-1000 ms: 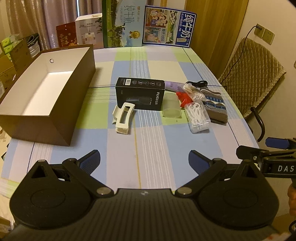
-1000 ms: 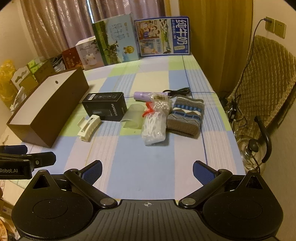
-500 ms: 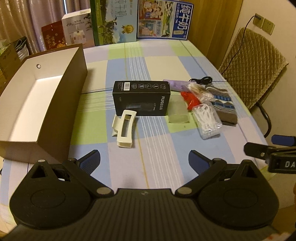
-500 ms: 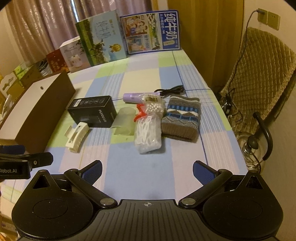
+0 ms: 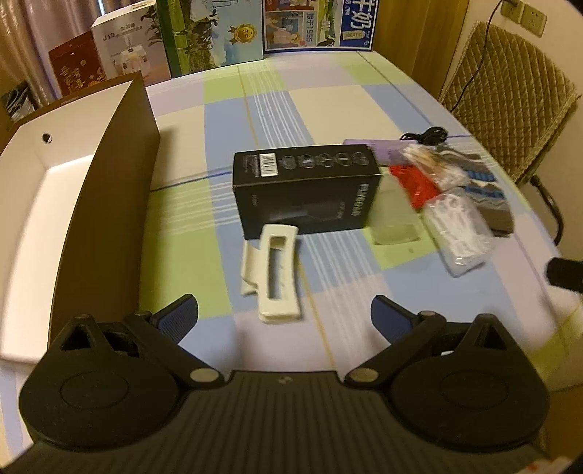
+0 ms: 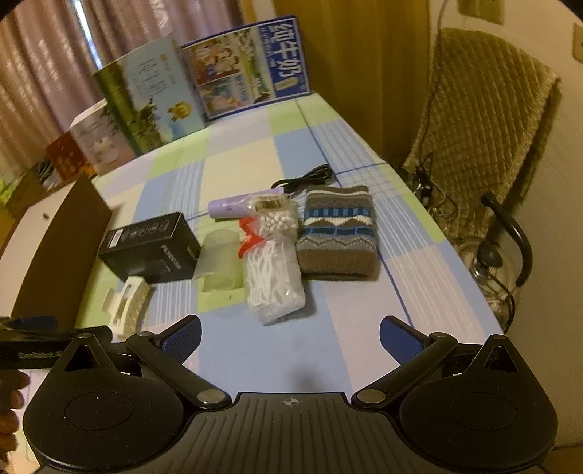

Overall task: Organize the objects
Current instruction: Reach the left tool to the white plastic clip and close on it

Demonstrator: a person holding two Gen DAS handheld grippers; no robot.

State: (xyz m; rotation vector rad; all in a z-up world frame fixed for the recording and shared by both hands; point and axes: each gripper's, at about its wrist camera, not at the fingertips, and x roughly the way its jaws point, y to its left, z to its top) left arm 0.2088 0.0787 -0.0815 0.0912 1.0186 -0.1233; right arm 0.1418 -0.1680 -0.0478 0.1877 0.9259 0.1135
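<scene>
On the checked tablecloth, the cream hair clip lies just ahead of the left gripper, between its spread fingers, empty. Behind the clip sits the black carton; the open brown box stands at left. The right gripper, also spread and empty, faces the floss-pick bag.

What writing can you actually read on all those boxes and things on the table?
"纯牛奶" on the blue milk carton at the far end.
"J10" on the white box.
"36" on the gold badge of the green carton.
The black box's side lettering, barcode and icons are too blurred to read.
The red box's gold characters are also unreadable.
</scene>
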